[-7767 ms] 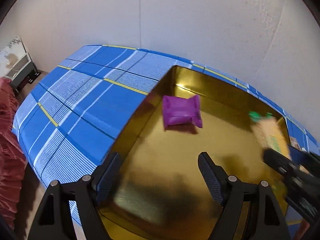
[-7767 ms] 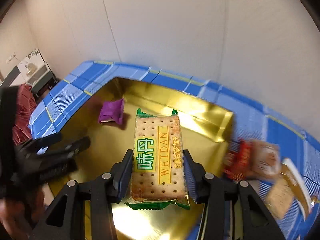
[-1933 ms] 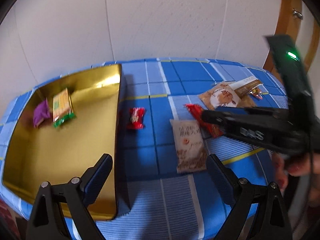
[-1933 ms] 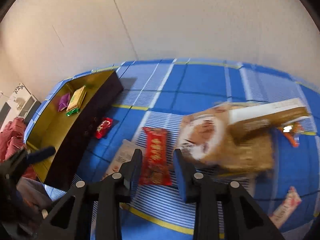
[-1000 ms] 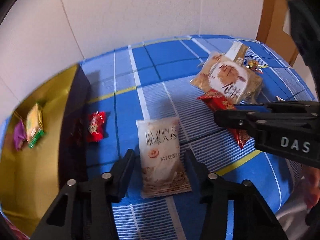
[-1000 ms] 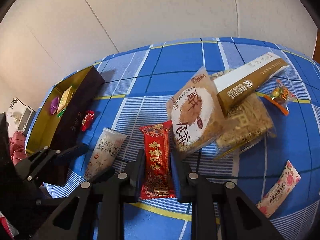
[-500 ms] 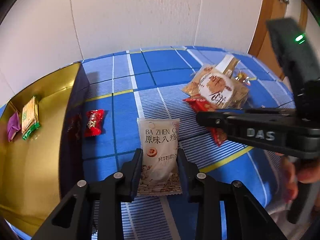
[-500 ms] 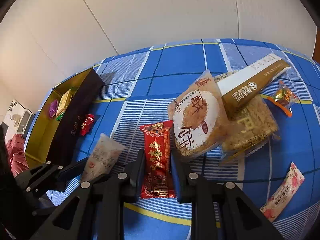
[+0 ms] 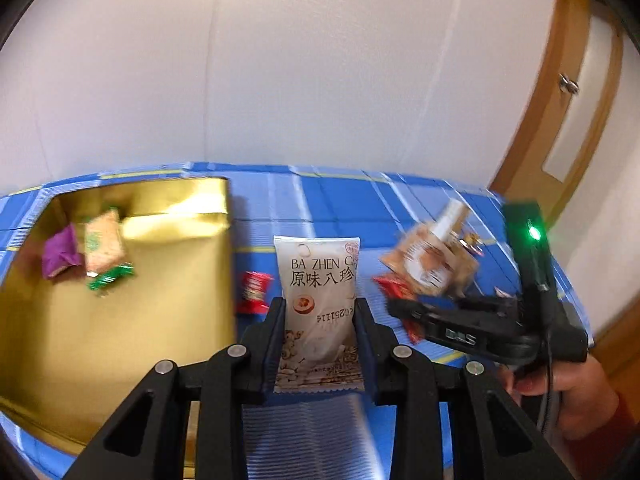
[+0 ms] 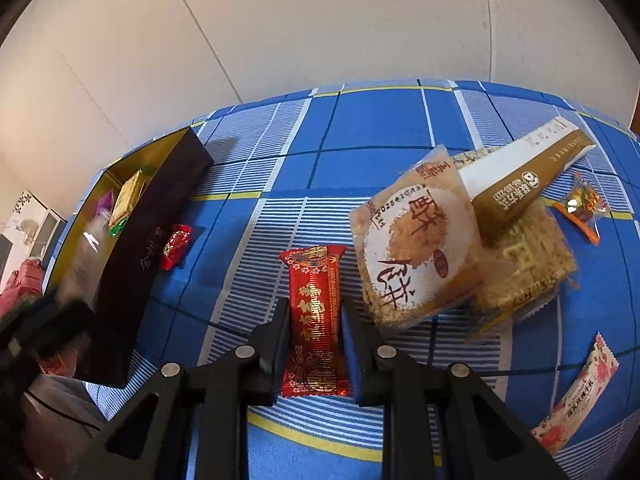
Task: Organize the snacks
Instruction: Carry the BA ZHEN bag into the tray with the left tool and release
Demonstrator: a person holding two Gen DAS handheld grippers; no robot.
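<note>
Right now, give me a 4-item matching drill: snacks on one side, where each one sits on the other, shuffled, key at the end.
Things:
1. white packet
2. long red packet
3. purple packet
4. small red candy

Places:
A. on the cloth beside the box's dark outer wall
B. inside the gold box
C. between the right gripper jaws
D. between the left gripper jaws

Pairs: 1-D, 2-C, 3-B, 4-A
</note>
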